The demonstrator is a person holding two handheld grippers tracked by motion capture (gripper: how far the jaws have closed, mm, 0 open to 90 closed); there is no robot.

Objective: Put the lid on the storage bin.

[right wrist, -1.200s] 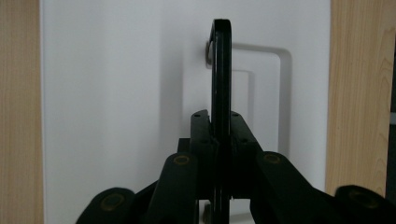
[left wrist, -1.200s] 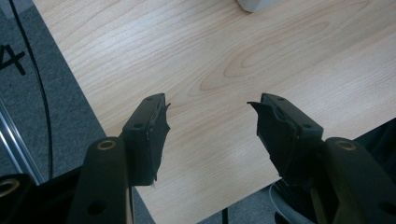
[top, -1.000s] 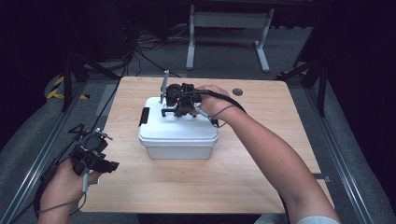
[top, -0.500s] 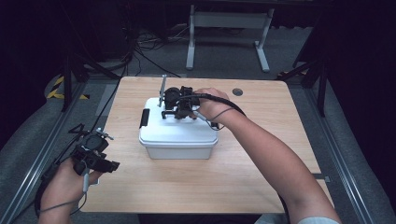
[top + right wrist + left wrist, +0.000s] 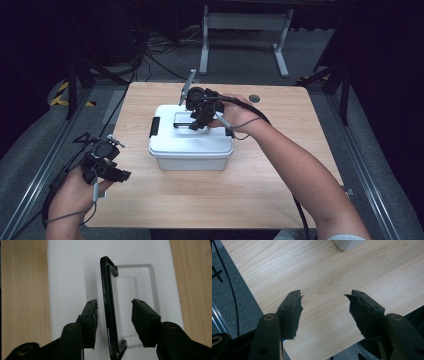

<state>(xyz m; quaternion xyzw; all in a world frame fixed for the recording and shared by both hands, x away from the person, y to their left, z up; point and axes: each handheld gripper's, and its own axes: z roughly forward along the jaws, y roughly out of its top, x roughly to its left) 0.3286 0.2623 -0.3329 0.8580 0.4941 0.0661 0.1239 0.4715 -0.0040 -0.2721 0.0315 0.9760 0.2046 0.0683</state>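
Dark studio floor w/ cables and a metal stand is being seen behind the wooden bench (image 5: 280, 175), on which a white lidded storage box (image 5: 191, 142) is sitting near the middle. Its black carry handle (image 5: 108, 307) is standing raised off the lid recess (image 5: 136, 290).

Progress: the approach is judged done, the grasp not yet. The right claw (image 5: 114, 315) is being held released over the lid, jaws straddling the handle bar; the bar is lying close to one jaw, w/ a gap to the other. Closing on the handle and lifting the box or lid are judged as left to do.

Pose: the right hand (image 5: 235, 114) is being stretched forward over the box, forearm angled across the bench, claw pointed down at the lid. The left hand (image 5: 75, 187) is being kept low at the near-left corner of the bench, well apart from the box; the left claw (image 5: 324, 307) is being held released too, nothing between its jaws, bare wood beneath.
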